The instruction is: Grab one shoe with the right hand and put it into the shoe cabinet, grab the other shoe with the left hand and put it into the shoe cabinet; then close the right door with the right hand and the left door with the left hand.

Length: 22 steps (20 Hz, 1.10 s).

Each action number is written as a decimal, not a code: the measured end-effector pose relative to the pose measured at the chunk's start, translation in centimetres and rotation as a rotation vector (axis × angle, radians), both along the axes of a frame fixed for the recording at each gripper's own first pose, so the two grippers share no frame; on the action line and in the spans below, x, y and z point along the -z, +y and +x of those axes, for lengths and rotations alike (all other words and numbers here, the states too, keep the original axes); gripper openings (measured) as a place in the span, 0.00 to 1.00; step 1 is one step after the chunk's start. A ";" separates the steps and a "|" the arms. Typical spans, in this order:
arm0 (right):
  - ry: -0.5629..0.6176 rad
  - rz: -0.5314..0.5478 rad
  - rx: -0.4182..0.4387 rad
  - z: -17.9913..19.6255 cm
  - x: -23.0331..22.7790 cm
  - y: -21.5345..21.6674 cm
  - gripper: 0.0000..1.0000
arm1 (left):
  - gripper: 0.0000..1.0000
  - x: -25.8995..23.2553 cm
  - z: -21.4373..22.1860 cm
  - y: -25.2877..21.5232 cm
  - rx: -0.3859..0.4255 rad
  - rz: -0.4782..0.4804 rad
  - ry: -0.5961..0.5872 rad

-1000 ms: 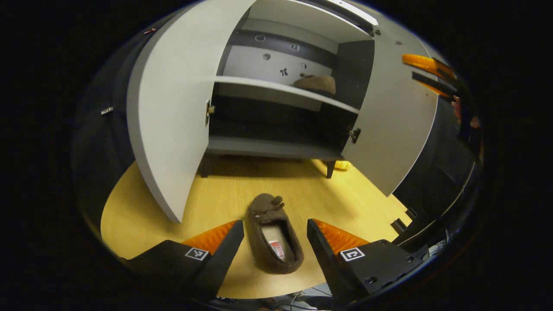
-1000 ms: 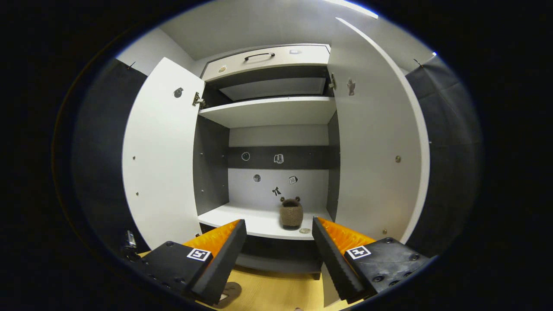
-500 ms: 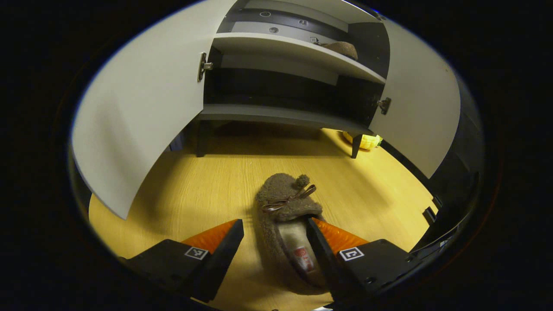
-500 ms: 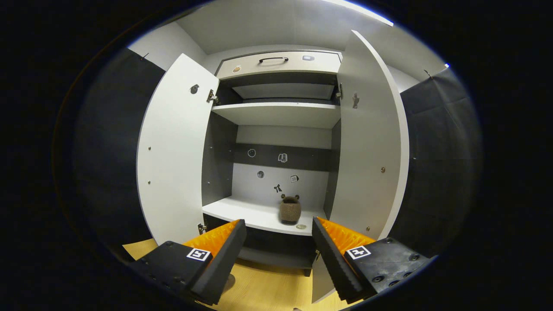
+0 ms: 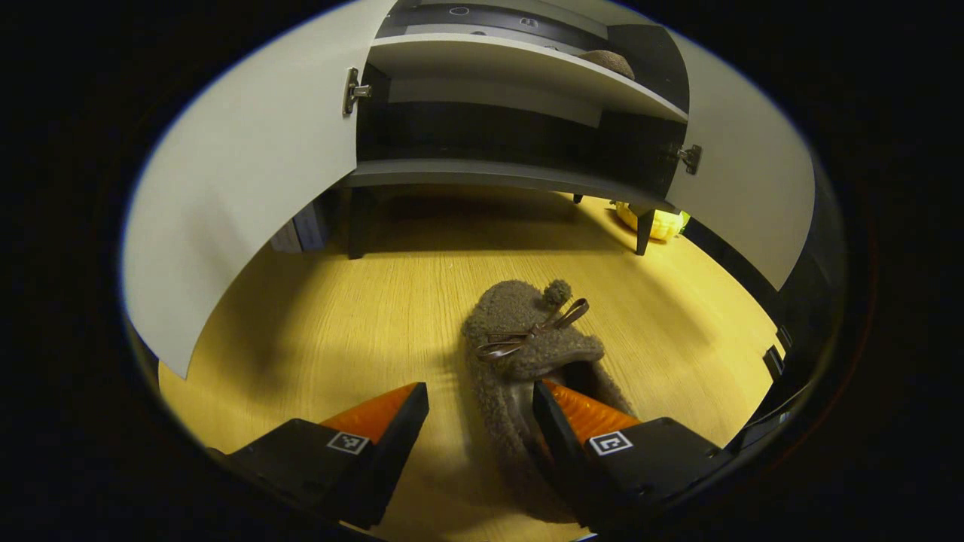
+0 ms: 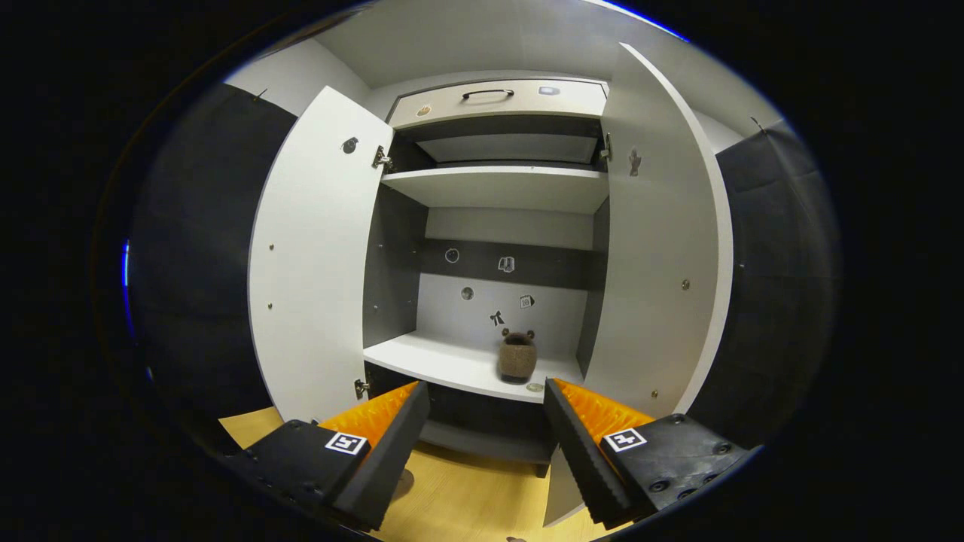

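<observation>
Now I'm closing in with the left gripper (image 5: 480, 410) on the slipper (image 5: 527, 342) lying on the floor (image 5: 339, 316) in front of the cabinet (image 5: 520, 71); compared with a second ago it is much nearer, and my right-hand finger (image 5: 561, 418) is now dipping inside the slipper's opening while the other finger is standing off on the floor side. Jaws are spread, nothing pinched yet. I'm judging the next step as squeezing on the slipper's side wall. The right gripper (image 6: 486, 421) is backing away from the cabinet (image 6: 497, 181), jaws spread and empty, the first slipper (image 6: 517, 358) sitting on the shelf (image 6: 444, 361). Both doors, left door (image 6: 312, 263) and right door (image 6: 655, 263), are hanging open, so half the task is remaining.
</observation>
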State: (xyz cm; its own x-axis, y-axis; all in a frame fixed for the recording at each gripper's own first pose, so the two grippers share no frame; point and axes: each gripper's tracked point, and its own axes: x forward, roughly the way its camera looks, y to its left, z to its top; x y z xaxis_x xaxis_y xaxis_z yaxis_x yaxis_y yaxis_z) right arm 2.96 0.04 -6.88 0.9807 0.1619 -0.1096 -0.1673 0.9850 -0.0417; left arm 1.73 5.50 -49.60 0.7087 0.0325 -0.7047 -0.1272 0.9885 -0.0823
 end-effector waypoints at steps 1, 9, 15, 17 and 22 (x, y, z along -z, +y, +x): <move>0.009 0.001 -0.005 0.1 0.3 0.0 0.98 | 0.89 0.0 0.1 -0.1 0.003 -0.001 0.001; 0.033 -0.017 -0.029 0.9 1.2 0.1 0.98 | 0.33 0.1 1.4 -0.4 0.025 0.067 -0.022; 0.044 -0.006 -0.040 1.4 1.6 0.3 0.98 | 0.07 0.3 1.6 0.6 -0.007 0.081 -0.010; 0.053 -0.005 -0.038 1.5 1.9 0.3 0.98 | 0.05 0.2 1.6 0.5 -0.006 0.083 -0.006; 0.053 0.008 -0.042 1.7 1.7 0.0 0.98 | 0.05 -2.0 0.5 0.4 -0.024 0.090 -0.009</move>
State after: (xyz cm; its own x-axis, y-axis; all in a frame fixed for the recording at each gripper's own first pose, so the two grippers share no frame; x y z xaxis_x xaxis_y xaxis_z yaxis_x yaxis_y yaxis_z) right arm 4.63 0.09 -8.61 0.9659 0.2035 -0.1602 -0.2099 0.9774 -0.0242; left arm 2.20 5.91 -47.59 0.7134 0.1121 -0.6917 -0.1503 0.9886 0.0052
